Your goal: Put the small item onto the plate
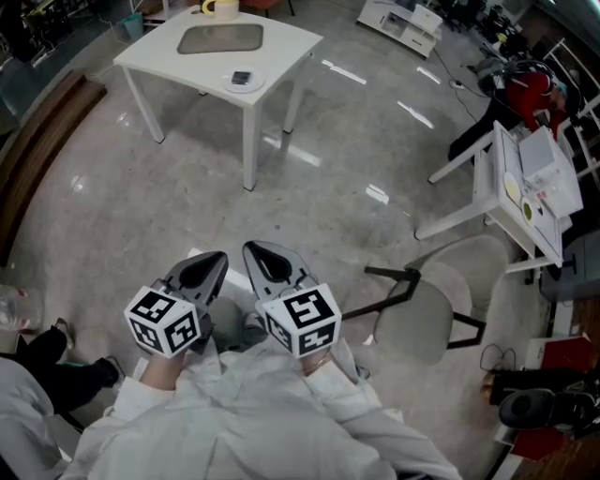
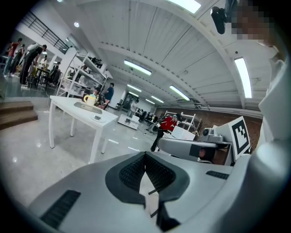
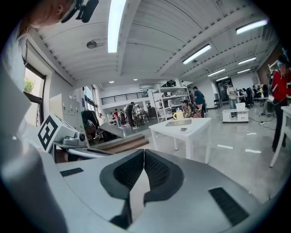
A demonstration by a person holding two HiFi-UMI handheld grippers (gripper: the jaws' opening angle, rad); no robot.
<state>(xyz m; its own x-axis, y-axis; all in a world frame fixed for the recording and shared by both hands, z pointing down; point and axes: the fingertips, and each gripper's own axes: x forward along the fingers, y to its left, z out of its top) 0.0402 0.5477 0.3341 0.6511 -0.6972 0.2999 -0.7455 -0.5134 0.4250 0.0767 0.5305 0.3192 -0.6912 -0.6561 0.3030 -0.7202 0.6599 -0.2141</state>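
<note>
Well back from the white table (image 1: 286, 42), you are standing with both tools held close to your chest in the head view. Your left gripper (image 1: 212, 265) and right gripper (image 1: 265, 261) are pointing side by side toward that table, well apart from it. At the table corner nearest you a plate (image 1: 257, 84) is sitting, and a small dark item (image 1: 242, 77) looks to be lying on it already, though it is too small here to be sure. A grey tray (image 1: 220, 38) is lying mid-table and a yellow mug (image 1: 222, 7) is standing at the far edge.

Your left gripper view is showing the jaws closed tip to tip with nothing between them, and the table far off to the left.

Your right gripper view is showing the same: jaws pressed together and empty, with the table ahead across open floor.

Judging from this, you are only approaching. Be walking up until that near corner is right under your head view, then be checking whether the item is truly on the plate or beside its rim. Be opening one gripper only once you are close, and be coming down from above so you are not nudging the plate off the edge.
</note>
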